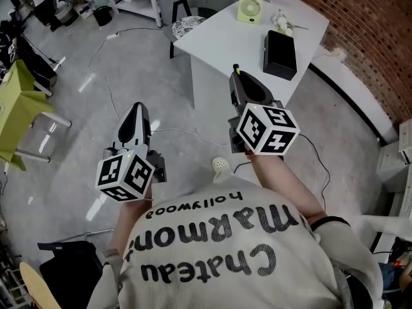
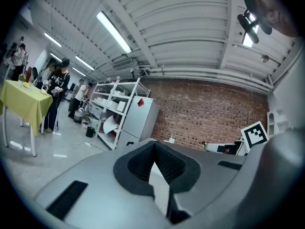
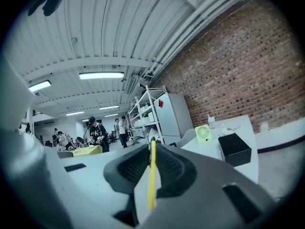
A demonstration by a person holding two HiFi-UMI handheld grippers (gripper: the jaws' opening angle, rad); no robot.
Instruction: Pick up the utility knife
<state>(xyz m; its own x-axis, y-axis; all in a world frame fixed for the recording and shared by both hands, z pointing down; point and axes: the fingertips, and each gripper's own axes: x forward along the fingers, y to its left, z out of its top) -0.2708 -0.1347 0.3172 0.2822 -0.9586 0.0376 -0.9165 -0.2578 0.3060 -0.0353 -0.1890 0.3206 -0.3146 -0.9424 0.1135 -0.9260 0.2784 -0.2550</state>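
My right gripper [image 1: 237,77] is held up in front of the white table [image 1: 219,40], shut on the utility knife [image 3: 152,175]. The knife shows as a thin yellow strip standing on edge between the ribbed pads [image 3: 136,165], its tip poking out past the jaw tips [image 1: 235,67]. My left gripper [image 1: 137,112] hangs over the grey floor to the left. Its jaws [image 2: 155,149] meet at the tips with nothing between them. Both grippers point roughly level.
On the white table [image 3: 248,128] lie a black box [image 1: 279,53] and a small green fan [image 1: 249,9]. A brick wall [image 1: 360,31] runs behind it. A yellow-green table [image 1: 16,102] stands far left, and cables [image 1: 187,132] trail across the floor. Shelving and people [image 2: 59,87] stand in the distance.
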